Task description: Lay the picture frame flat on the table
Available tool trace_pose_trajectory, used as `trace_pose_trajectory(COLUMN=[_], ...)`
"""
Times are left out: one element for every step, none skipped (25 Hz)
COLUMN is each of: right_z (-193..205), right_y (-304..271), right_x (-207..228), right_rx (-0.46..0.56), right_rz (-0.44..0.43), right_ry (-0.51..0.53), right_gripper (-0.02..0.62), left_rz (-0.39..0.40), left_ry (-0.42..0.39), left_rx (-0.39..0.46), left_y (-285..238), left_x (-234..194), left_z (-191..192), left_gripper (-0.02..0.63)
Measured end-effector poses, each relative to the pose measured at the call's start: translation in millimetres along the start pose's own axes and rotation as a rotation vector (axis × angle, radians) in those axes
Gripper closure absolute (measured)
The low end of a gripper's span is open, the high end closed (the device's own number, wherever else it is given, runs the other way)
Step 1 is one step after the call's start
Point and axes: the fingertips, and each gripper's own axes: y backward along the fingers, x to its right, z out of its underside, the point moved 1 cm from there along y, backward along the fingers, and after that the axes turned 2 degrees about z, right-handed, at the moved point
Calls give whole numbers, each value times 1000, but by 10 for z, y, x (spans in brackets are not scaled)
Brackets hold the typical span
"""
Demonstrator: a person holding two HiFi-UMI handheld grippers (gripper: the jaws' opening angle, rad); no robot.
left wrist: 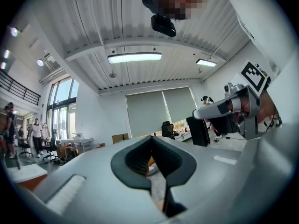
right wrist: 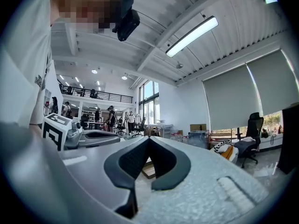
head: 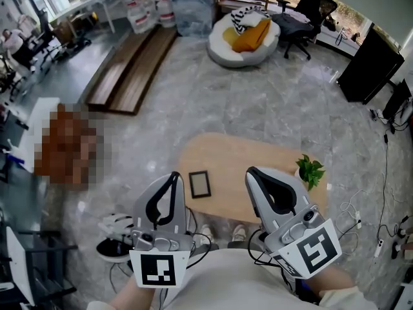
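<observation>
Head view: picture frame (head: 199, 184) lies flat on counter (head: 258, 166), near its left end. Left gripper (head: 173, 175) and right gripper (head: 251, 171) fingers pressed together, holding nothing, well apart from it. Judgement: wanted pose met, don't nudge it.

At the right edge of your light wooden oval worktop (head: 245, 160) stands a small green potted plant (head: 310, 170). Beyond the far edge, on the grey marbled floor (head: 271, 102), you have a round white floor cushion (head: 243, 49) with an orange pillow (head: 251, 36) on it. A black office chair (head: 297, 24) is just beside it, and dark wooden planks (head: 132, 66) lie well off to the left. A black cabinet (head: 370, 66) stands far right. Above you hangs a long strip ceiling light (left wrist: 134, 57).
</observation>
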Motion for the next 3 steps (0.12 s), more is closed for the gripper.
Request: trace_pose_trajectory(right_z=[-10, -17, -23], right_y=[-3, -4, -5], right_x=[-5, -10, -15], right_rx=[0, 0, 0], right_rz=[0, 0, 0], right_ry=[1, 0, 0], right_gripper=[594, 594, 594], left_rz=[0, 0, 0], left_ry=[0, 0, 1], left_rx=[3, 6, 10], left_y=[1, 4, 7], left_x=[-2, -4, -5], left_z=[-15, -30, -45], left_gripper=[588, 588, 588])
